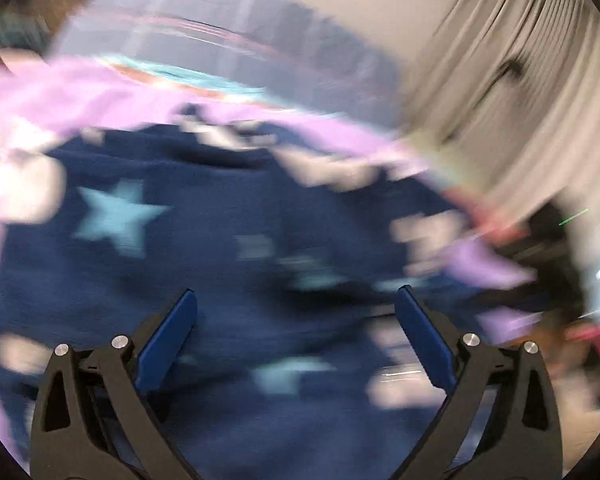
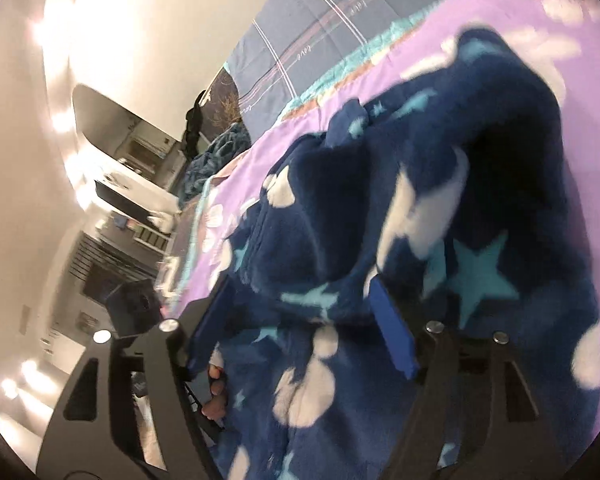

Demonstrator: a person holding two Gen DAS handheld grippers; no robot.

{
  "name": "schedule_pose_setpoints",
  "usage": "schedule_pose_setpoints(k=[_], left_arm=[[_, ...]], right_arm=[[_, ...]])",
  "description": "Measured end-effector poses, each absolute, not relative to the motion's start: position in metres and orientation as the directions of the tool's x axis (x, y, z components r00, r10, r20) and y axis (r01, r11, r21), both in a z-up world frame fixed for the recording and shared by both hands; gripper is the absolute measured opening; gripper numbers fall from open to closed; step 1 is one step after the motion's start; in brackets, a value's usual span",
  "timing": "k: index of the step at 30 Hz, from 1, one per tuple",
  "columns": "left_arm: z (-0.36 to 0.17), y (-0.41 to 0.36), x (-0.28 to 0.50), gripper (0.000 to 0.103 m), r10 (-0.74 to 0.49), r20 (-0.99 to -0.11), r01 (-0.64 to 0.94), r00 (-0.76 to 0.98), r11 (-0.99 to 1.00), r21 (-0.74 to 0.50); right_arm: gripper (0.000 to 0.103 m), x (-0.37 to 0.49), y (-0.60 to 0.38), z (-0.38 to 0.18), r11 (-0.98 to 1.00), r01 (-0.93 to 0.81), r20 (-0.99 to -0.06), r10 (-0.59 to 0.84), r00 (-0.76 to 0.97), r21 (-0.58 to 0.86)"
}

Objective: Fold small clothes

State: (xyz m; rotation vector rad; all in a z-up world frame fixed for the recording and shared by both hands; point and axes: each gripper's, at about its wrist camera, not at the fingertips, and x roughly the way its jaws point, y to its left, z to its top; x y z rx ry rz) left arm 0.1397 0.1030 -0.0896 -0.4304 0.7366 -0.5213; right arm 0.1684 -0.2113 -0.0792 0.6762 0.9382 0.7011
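A dark blue fleece garment (image 1: 220, 264) with light blue stars and white blotches lies on a purple flowered bedsheet (image 1: 80, 92). The left wrist view is motion-blurred. My left gripper (image 1: 296, 300) is open and empty just above the garment. In the right wrist view the garment (image 2: 480, 200) is bunched and rumpled. My right gripper (image 2: 304, 284) has its jaws apart, with a fold of the fleece lying between the blue pads (image 2: 392, 332); they do not look pressed on it.
A grey-blue quilt (image 2: 320, 28) with stripes lies beyond the purple sheet (image 2: 420, 48). A pale curtain (image 1: 520, 80) hangs at right in the left view. A white unit and shelves (image 2: 132, 188) stand beside the bed's edge at left in the right view.
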Motion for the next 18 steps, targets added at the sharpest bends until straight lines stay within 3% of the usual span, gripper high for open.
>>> schedule_pose_setpoints(k=[2,5,9,10,12,14,18], left_arm=[[-0.089,0.096,0.149,0.1,-0.62,-0.521,0.281,0.587,0.759,-0.587],[-0.094,0.085,0.172,0.1,-0.542,-0.613,0.2,0.575,0.819,-0.538],[-0.097,0.078,0.195,0.096,-0.518,-0.638,0.158,0.57,0.831,-0.533],[-0.097,0.076,0.199,0.09,-0.508,-0.644,0.152,0.572,0.837,-0.525],[-0.094,0.071,0.206,0.052,-0.502,-0.653,0.167,0.567,0.846,-0.506],[-0.087,0.065,0.209,0.032,-0.495,-0.661,0.191,0.564,0.857,-0.479],[-0.05,0.062,0.193,0.016,-0.434,-0.631,0.251,0.643,0.898,-0.362]], right_arm=[[0.074,0.17,-0.217,-0.082,0.549,-0.208,-0.454,0.81,0.373,0.809],[0.074,0.166,-0.225,-0.076,0.529,-0.206,-0.435,0.821,0.371,0.823],[0.077,0.153,-0.231,-0.062,0.551,-0.255,-0.438,0.811,0.387,0.795],[0.077,0.15,-0.231,-0.058,0.567,-0.268,-0.447,0.802,0.396,0.779],[0.078,0.145,-0.228,-0.05,0.622,-0.293,-0.477,0.763,0.436,0.726],[0.078,0.141,-0.222,-0.042,0.665,-0.324,-0.496,0.731,0.468,0.673],[0.078,0.133,-0.213,-0.033,0.741,-0.356,-0.521,0.66,0.541,0.57]])
